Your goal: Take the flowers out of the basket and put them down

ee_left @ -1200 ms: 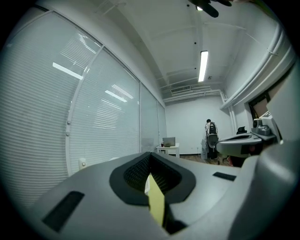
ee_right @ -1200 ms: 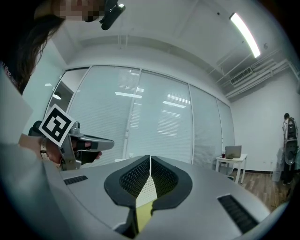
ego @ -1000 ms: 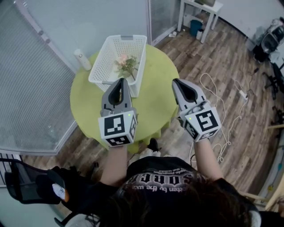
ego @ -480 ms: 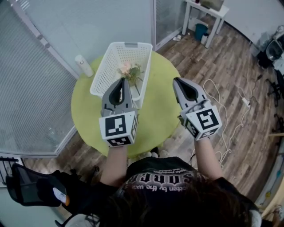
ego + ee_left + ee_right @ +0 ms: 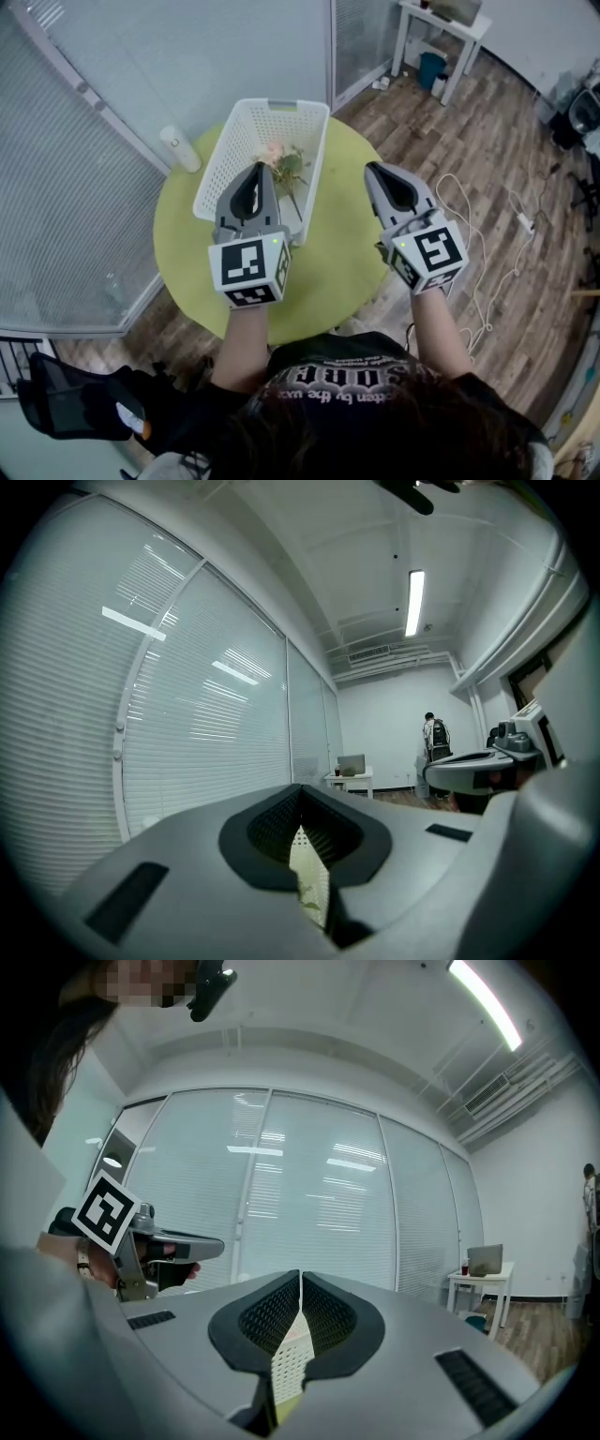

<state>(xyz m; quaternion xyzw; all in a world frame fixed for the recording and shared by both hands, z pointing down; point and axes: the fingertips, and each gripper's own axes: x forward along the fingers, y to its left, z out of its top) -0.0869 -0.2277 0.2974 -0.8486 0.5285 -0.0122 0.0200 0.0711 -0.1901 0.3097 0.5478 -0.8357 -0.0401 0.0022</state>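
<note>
- Flowers (image 5: 284, 159): inside the white basket (image 5: 230, 155), at the far side of the round green table (image 5: 328, 253).
- Left gripper (image 5: 255, 171), right gripper (image 5: 373, 171): both clenched and empty, near the basket.
- Step: approach. The next move likely calls for opening the jaws over the stems.

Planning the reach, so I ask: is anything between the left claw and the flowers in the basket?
Nothing visible is. The flowers lie in the open-topped basket, and the shut left claw is held up by its near end; only the basket's walls surround them.
</note>
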